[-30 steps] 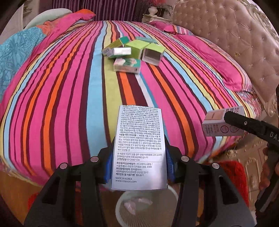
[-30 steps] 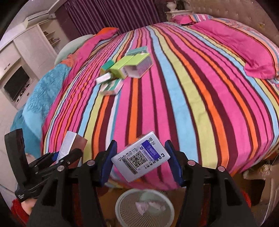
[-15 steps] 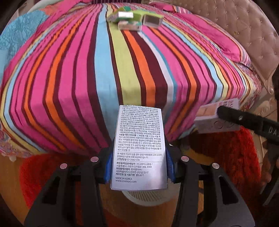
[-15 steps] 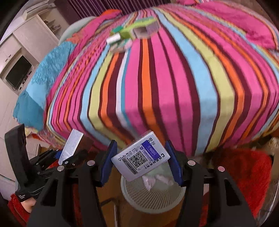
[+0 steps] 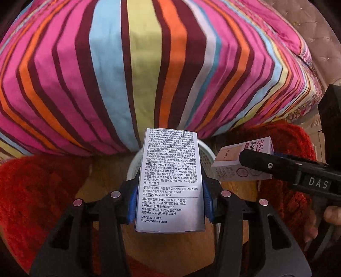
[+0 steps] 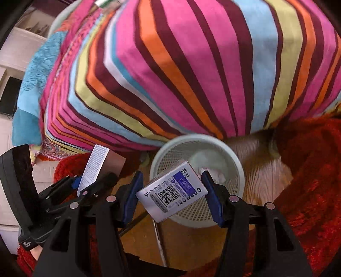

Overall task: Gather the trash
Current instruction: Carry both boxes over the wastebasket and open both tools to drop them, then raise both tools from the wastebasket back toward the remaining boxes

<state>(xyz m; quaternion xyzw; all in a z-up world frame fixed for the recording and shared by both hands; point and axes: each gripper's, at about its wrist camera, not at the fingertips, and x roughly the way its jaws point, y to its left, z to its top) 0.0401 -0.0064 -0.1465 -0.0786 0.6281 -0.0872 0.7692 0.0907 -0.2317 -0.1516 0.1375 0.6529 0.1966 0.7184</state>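
My left gripper (image 5: 169, 200) is shut on a tall silver cosmetics box (image 5: 169, 181) with Korean print; it also shows in the right wrist view (image 6: 94, 168). My right gripper (image 6: 172, 196) is shut on a small silver box with a QR code (image 6: 172, 191), held just above a pale mesh waste basket (image 6: 232, 157) on the floor. In the left wrist view that box (image 5: 238, 164) is at right, and the basket rim (image 5: 205, 151) shows behind my held box. White paper lies inside the basket.
The striped bedspread (image 5: 149, 64) hangs over the bed edge right behind the basket. A red shaggy rug (image 6: 309, 191) lies on the wooden floor (image 6: 262, 172) on both sides. Several more boxes (image 6: 106, 3) lie far back on the bed.
Both grippers have dropped from bed height and tilted down toward the floor. The basket has come up into view under the right gripper's box. Both boxes stay gripped.
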